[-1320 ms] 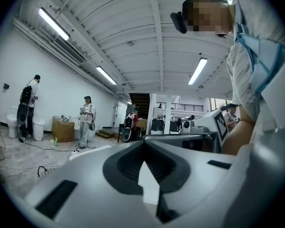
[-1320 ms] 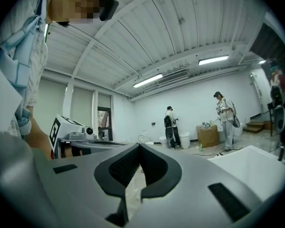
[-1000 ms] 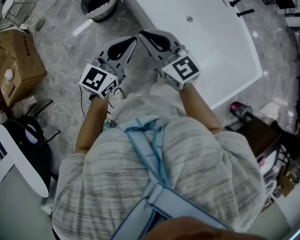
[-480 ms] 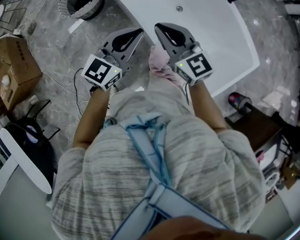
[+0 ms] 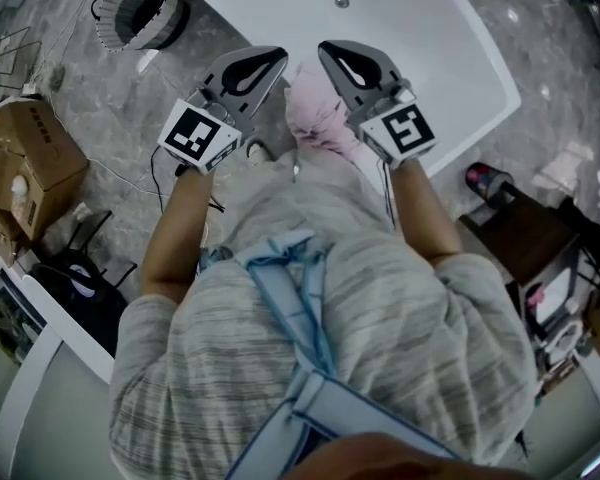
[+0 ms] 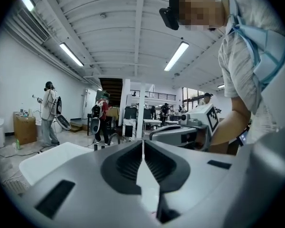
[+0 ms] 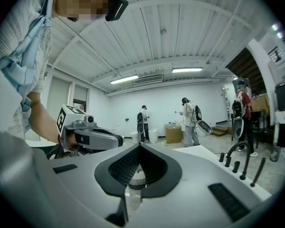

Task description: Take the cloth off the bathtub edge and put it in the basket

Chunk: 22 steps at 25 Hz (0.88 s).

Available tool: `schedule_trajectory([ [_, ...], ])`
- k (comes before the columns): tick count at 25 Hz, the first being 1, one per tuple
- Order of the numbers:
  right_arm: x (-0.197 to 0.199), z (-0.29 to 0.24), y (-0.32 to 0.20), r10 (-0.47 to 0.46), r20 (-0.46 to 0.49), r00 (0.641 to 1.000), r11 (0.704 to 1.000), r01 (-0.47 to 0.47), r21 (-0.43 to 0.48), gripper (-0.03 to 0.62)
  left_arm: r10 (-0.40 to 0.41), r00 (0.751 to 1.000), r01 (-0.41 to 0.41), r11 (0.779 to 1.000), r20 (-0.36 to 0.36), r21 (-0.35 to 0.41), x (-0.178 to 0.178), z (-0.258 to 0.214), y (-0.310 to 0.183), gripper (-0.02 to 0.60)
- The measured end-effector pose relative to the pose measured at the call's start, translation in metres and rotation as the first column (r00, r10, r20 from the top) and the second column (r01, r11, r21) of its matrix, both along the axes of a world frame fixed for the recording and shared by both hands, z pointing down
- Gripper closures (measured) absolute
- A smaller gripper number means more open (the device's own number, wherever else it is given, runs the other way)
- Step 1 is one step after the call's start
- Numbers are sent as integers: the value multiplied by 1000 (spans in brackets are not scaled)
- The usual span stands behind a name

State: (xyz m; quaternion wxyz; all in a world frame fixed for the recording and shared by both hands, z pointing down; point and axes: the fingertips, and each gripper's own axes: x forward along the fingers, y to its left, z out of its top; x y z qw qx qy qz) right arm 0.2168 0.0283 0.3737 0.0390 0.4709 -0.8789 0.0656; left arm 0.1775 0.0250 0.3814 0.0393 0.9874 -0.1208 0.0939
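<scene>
A: While the left tongs and right tongs are both pressed fully together on nothing, where does the cloth sit?

B: The pink cloth is bunched on the near edge of the bathtub, between the two tongs and held by neither.

A: Why flank it like that?

B: My judgement is that this is an approach stance. One pair must open before any grasp. The basket stands on the floor at the far left, well apart, so a carry will follow.

From the head we look steeply down on the left gripper, right gripper and bathtub. Each gripper's camera sits close behind its jaws, facing nearly level; all share the bathtub.
</scene>
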Motion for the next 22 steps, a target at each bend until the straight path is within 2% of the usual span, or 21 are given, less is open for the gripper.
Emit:
schedule_trajectory([
  [7, 28, 9, 14, 82, 7, 997, 996, -82, -26, 591, 113, 993, -114, 993, 46, 22, 25, 13, 4, 580],
  [12, 32, 15, 24, 107, 2, 994, 994, -107, -34, 591, 155, 987, -156, 987, 38, 31, 31, 11, 5, 580],
  [19, 33, 32, 33, 119, -7, 993, 991, -119, -56, 591, 225, 968, -232, 972, 108, 48, 38, 38, 5, 578],
  [22, 37, 40, 38, 136, -2, 991, 988, -136, -72, 591, 258, 962, -262, 965, 93, 29, 41, 45, 8, 578],
])
